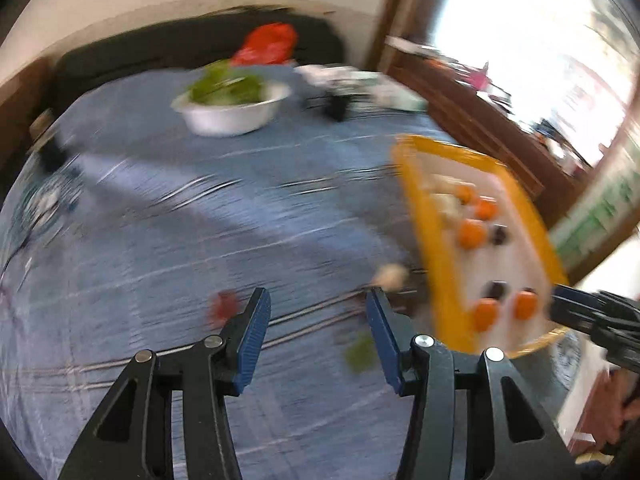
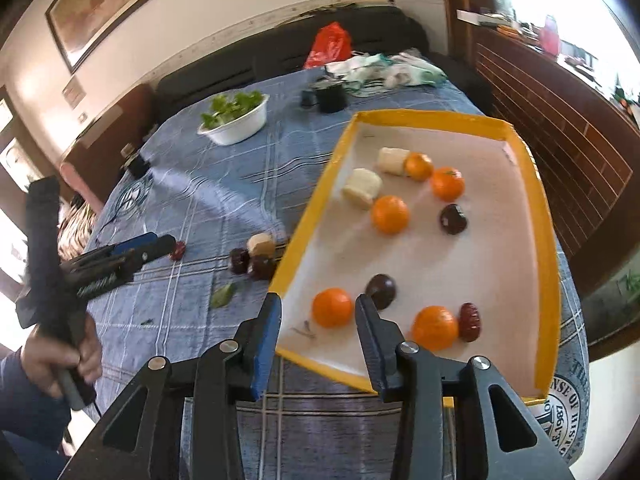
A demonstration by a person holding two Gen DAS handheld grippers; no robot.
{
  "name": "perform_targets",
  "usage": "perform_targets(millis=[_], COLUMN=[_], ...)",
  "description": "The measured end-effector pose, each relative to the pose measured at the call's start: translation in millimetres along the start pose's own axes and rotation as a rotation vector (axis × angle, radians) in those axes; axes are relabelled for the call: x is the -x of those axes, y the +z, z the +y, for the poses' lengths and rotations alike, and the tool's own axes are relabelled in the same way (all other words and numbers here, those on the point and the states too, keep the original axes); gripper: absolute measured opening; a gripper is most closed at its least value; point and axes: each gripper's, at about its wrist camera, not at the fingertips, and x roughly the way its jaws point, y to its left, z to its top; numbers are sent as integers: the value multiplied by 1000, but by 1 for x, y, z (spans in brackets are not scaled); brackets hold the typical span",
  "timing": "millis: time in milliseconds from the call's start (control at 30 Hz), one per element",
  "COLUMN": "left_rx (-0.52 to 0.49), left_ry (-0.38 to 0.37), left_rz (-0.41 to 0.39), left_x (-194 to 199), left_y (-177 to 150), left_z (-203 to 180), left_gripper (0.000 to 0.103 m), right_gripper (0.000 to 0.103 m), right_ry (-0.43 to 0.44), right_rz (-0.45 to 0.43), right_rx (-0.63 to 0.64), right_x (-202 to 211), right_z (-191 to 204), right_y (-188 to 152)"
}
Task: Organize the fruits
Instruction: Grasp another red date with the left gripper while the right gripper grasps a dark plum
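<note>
- While the left wrist view is smeared by blur, the right wrist view is sharp: yellow-rimmed tray (image 2: 532, 208) sits on a blue plaid tablecloth (image 2: 208, 192), white floor, open top.
- Fruit in tray: five oranges, among them a near orange (image 2: 332, 307) close to the tray's near left corner and a middle orange (image 2: 390, 214); two dark plums, one (image 2: 381, 290) just beside the near orange, the other (image 2: 453, 219) farther back; a red date (image 2: 469, 321) touching the nearest right-hand orange; two pale chunks (image 2: 362, 188) toward the far left wall.
- Fruit still on the cloth, just outside the tray's left wall: a pale chunk (image 2: 261, 244) with two dark fruits (image 2: 262, 267) touching it; a small red piece (image 2: 178, 250) farther left; a green leaf (image 2: 223, 295) nearer the camera.
- Right gripper (image 2: 316, 312): jaws partly open, nothing between the pads; the near orange shows in the gap below them, not gripped.
- Left gripper (image 1: 318, 312): jaws partly open, empty, over bare cloth; a blurred red piece (image 1: 222, 307) just left of its left finger. From the right view it is seen side-on (image 2: 154, 246), tip near the small red piece; contact cannot be told.
- Person's hand (image 2: 60, 356) wraps the left gripper's handle.
- Far end of the table: white bowl (image 2: 236, 126) of greens, red bag (image 2: 330, 44).
</note>
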Motion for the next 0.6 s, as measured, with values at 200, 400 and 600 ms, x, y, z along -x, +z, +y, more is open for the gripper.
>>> perform_targets(millis=[200, 400, 600], left_rx=[56, 5, -41], left_ry=[72, 68, 109], left_rz=[50, 83, 74], left_x=[-25, -48, -52], left_y=[-6, -7, -11], left_z=[48, 46, 39], left_gripper=[48, 41, 20], right_gripper=[43, 43, 43], right_ry=[4, -8, 28], right_rz=[11, 8, 26], right_rx=[23, 14, 33], right_x=[-2, 2, -6], right_z=[11, 10, 23], right_y=[-6, -8, -3])
